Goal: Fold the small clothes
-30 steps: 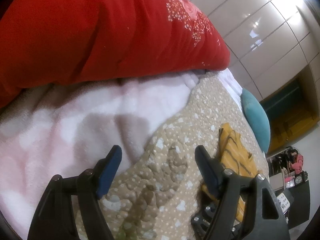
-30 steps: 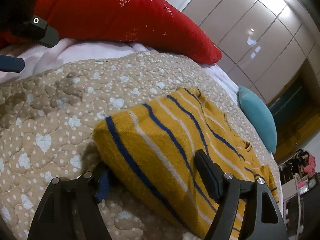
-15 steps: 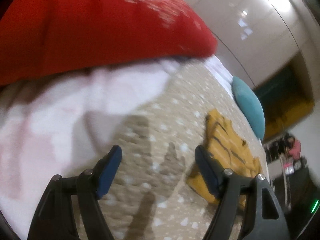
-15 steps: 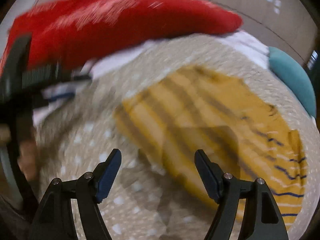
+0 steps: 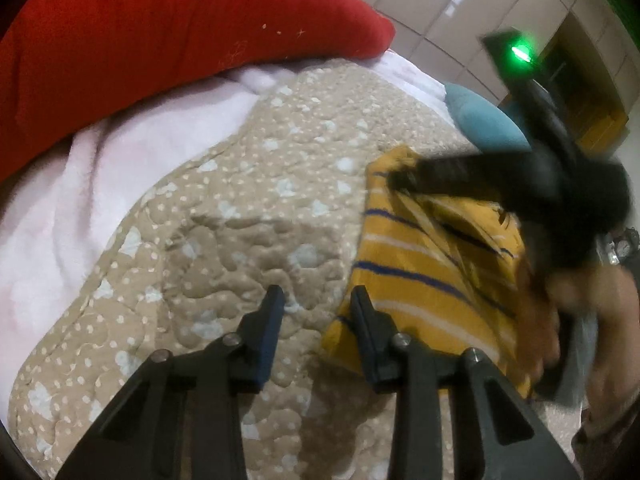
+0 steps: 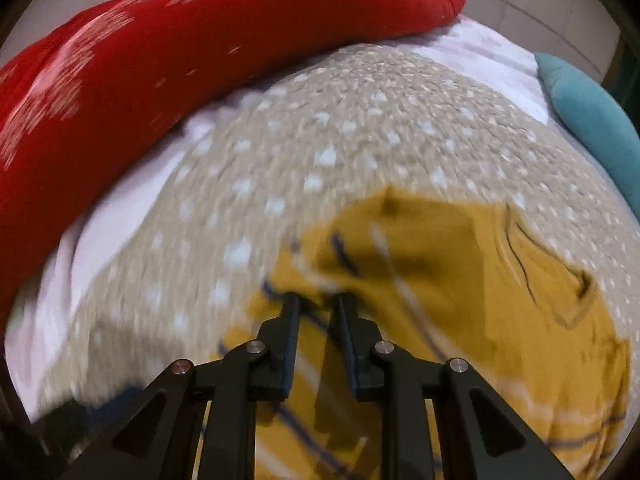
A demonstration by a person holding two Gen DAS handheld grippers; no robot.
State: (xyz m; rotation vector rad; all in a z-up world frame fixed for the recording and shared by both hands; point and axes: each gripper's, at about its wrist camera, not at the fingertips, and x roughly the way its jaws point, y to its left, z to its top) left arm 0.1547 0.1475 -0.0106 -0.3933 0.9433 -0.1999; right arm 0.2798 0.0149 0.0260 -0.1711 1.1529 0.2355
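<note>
The right tongs (image 6: pixel 316 300) are the closest thing to look at. Their two fingers are nearly together, and a bunched bit of the yellow striped sweater (image 6: pixel 460 280) sits at their tips. It looks pinched, but the picture is smeary, so I can't be sure. The sweater spreads out ahead of these tongs and off to their right, lying on the dotted tan quilt (image 6: pixel 360 128). One part looks flopped over the rest, so I think a fold has been started, not finished.

The left tongs (image 5: pixel 316 300) are a little apart and hold nothing. The quilt shows in the gap. The sweater's near corner lies just beside their right finger.

Farther off, past the quilt, is a white blanket (image 5: pixel 120 152), then a big red pillow (image 5: pixel 160 32). A blue cushion (image 5: pixel 480 120) sits far ahead on the right.

The sweater is not a tidy little square yet, I think.
</note>
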